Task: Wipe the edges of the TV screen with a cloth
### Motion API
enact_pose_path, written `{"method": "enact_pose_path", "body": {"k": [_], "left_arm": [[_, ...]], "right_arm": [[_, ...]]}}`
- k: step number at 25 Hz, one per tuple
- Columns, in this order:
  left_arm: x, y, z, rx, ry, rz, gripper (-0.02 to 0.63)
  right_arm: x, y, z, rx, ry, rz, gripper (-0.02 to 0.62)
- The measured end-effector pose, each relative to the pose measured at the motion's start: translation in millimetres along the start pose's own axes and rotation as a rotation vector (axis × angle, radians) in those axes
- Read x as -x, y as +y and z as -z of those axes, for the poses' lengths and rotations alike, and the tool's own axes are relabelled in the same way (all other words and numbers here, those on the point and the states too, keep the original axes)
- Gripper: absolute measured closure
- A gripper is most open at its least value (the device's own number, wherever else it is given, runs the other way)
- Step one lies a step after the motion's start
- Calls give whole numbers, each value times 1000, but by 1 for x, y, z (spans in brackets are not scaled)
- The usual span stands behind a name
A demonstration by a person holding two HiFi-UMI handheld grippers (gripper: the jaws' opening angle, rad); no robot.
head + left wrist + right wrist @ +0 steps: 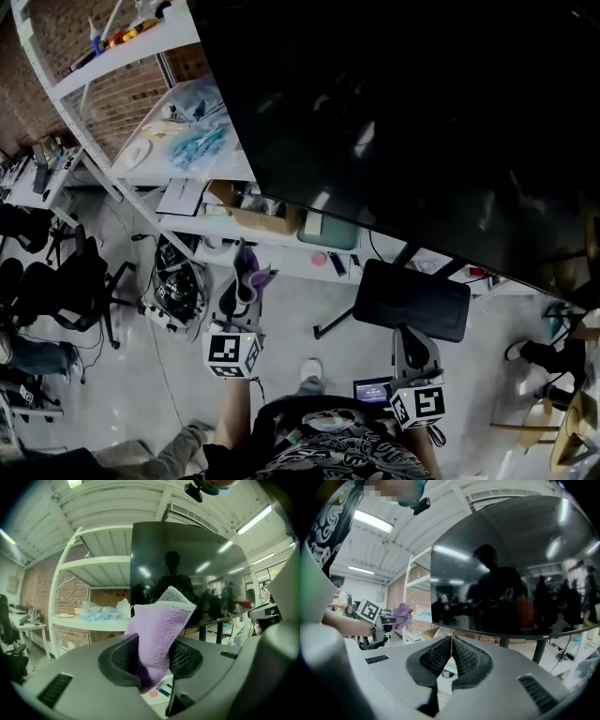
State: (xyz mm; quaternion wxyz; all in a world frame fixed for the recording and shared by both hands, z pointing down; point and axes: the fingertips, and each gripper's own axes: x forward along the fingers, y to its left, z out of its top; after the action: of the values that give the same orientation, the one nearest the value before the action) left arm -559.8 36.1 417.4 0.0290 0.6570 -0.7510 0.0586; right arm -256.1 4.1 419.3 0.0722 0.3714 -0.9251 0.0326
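Note:
A large black TV screen (403,122) fills the upper right of the head view; it stands on a dark leg (412,251). The screen (183,573) faces the left gripper view, and the screen (511,573) also fills the right gripper view. My left gripper (246,274) is shut on a purple cloth (251,270), held below the screen's lower left corner. The cloth (159,630) sticks up between the jaws. My right gripper (415,349) hangs lower, shut and empty, its pads (461,658) touching.
A white shelf unit (141,112) with bags and boxes stands left of the TV. A black chair seat (412,300) sits below the screen. Office chairs (56,281) and cables (178,286) lie on the floor at left. The person's shoe (310,373) shows between the grippers.

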Motion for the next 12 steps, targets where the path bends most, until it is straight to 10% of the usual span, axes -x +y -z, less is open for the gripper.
{"method": "enact_pose_path", "body": {"k": [12], "left_arm": [[-83, 48, 15, 11, 32, -1, 463]], "right_arm": [[-76, 15, 4, 11, 51, -14, 566]]}}
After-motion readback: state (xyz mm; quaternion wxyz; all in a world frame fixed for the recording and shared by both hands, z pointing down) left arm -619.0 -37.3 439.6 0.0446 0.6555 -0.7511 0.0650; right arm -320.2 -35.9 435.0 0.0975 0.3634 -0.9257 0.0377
